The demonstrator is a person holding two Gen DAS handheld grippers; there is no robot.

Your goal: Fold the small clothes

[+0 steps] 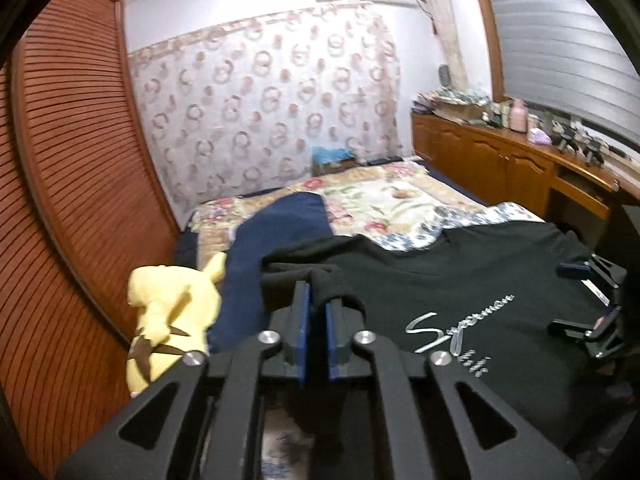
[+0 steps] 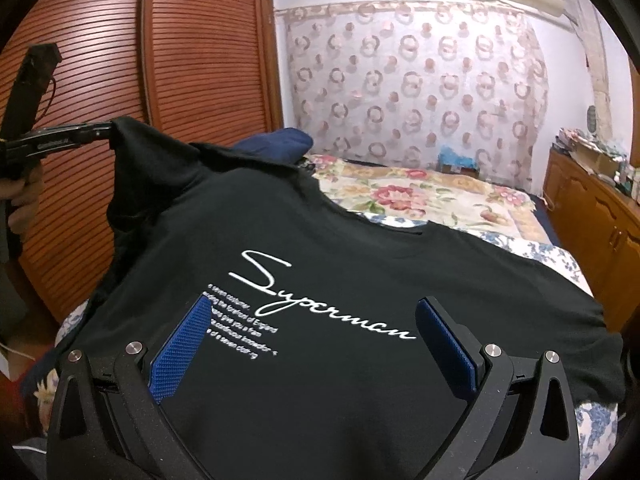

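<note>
A black T-shirt (image 2: 328, 240) with white "Superman" script lies front-up on the bed; it also shows in the left wrist view (image 1: 440, 288). My left gripper (image 1: 318, 300) is shut on the shirt's left sleeve and holds it lifted off the bed; in the right wrist view that gripper (image 2: 108, 130) sits at the far left, pinching the raised sleeve. My right gripper (image 2: 314, 308) is open and empty, hovering over the shirt's printed chest, and it shows at the right edge of the left wrist view (image 1: 596, 300).
A navy garment (image 1: 272, 236) lies on the floral bedspread (image 1: 384, 200) behind the shirt. A yellow plush toy (image 1: 168, 312) sits at the bed's left edge beside the slatted wooden wardrobe (image 1: 72, 160). A cluttered wooden cabinet (image 1: 500, 148) runs along the right.
</note>
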